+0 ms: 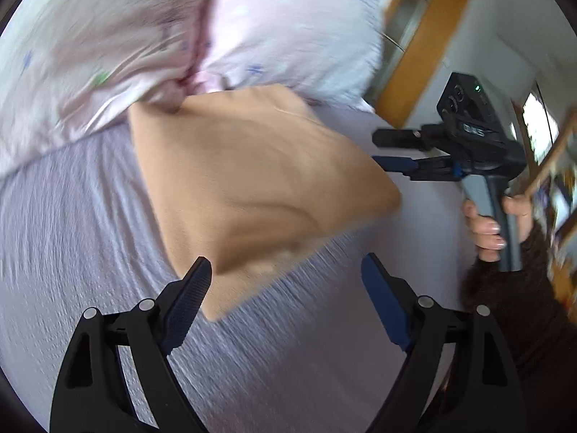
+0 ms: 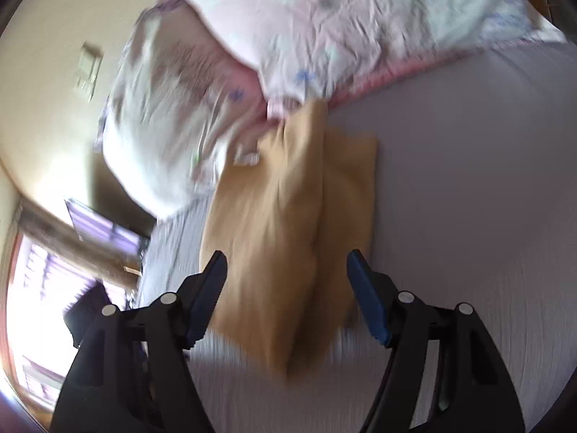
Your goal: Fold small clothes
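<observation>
A small tan garment (image 1: 234, 180) lies folded on the pale lilac bed sheet (image 1: 72, 234). It also shows in the right wrist view (image 2: 288, 216), with a raised crease down its middle. My left gripper (image 1: 286, 270) is open and empty, just short of the garment's near corner. My right gripper (image 2: 286, 270) is open and empty, with the garment's near end lying between its fingers. In the left wrist view the right gripper (image 1: 393, 149) reaches in from the right beside the garment's right corner, held by a hand (image 1: 487, 223).
Pink flowered pillows (image 1: 180, 29) lie at the head of the bed, touching the garment's far end; they also show in the right wrist view (image 2: 324, 18). A wooden door frame (image 1: 425, 36) stands past the bed. A window (image 2: 36, 288) is at the left.
</observation>
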Demonstrator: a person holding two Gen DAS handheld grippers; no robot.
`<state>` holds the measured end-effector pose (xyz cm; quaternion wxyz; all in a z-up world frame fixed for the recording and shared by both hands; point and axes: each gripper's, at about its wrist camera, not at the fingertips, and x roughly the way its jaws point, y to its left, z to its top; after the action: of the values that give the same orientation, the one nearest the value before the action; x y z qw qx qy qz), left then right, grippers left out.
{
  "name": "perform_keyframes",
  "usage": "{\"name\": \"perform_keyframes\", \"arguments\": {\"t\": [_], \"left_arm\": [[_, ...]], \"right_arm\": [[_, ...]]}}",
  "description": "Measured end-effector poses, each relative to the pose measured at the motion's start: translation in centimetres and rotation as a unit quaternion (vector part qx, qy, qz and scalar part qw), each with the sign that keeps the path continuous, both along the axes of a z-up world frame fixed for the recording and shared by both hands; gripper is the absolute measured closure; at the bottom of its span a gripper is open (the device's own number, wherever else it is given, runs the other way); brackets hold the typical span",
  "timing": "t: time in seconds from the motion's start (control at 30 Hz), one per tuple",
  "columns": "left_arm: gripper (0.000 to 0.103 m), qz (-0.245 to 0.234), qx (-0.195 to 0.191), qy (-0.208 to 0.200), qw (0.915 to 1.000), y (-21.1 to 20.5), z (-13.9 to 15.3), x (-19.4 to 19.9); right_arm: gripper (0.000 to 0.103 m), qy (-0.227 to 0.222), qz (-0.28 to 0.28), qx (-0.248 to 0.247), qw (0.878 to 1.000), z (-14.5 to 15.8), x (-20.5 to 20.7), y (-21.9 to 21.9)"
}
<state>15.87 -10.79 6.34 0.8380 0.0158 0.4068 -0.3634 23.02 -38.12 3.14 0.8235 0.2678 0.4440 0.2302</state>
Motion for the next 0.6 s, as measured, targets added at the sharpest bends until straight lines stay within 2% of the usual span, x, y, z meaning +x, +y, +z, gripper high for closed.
{"name": "perform_keyframes", "arguments": {"t": [0.1,0.13,0.17,0.2,0.27,0.33,0.43,0.5,0.53,0.57,0.6], "left_arm": [[0.018,-0.027,0.032,-0.017,0.999,-1.7,-0.4,-0.8],[0.018,-0.028,0.039,-0.018,0.9987,-2.0,-0.6,-0.7],[0.018,-0.027,0.045,-0.014,0.9985,-2.3,-0.9,-0.5],[0.018,-0.025,0.047,-0.006,0.9986,-2.4,-1.3,-0.1],[0.025,-0.023,0.052,0.018,0.9982,-2.3,-2.3,0.9],[0.028,-0.021,0.05,0.016,0.9984,-2.0,-2.5,0.9],[0.031,-0.022,0.044,0.026,0.9985,-1.7,-2.2,0.9],[0.031,-0.022,-0.005,0.053,0.9984,-0.1,-1.4,1.2],[0.027,-0.014,-0.038,0.062,0.9972,1.1,-0.8,1.6],[0.017,0.013,-0.075,0.065,0.995,2.7,-0.1,2.5],[0.014,0.042,-0.094,0.066,0.9925,3.9,0.2,3.5]], "right_arm": [[0.035,0.005,0.031,-0.013,0.999,-0.7,-2.0,2.3],[0.04,0.003,0.037,-0.021,0.999,-0.7,-2.0,2.9],[0.077,-0.008,0.04,-0.041,0.998,-0.8,-1.8,3.6],[0.1,-0.007,0.035,-0.055,0.998,-1.1,-1.5,3.8],[0.099,-0.008,0.0,-0.044,0.999,-1.4,-1.1,2.5],[0.099,-0.003,-0.039,-0.026,0.999,-2.0,-0.8,0.9],[0.098,0.028,-0.034,-0.013,0.999,-3.3,-0.1,1.0],[0.086,0.03,-0.024,0.031,0.999,-2.8,-0.2,0.7],[0.057,0.025,-0.027,0.055,0.998,-2.5,0.0,0.0],[0.015,0.012,-0.043,0.077,0.996,-1.9,0.3,-1.0],[0.007,-0.002,-0.061,0.088,0.994,-1.4,1.0,-1.9]]}}
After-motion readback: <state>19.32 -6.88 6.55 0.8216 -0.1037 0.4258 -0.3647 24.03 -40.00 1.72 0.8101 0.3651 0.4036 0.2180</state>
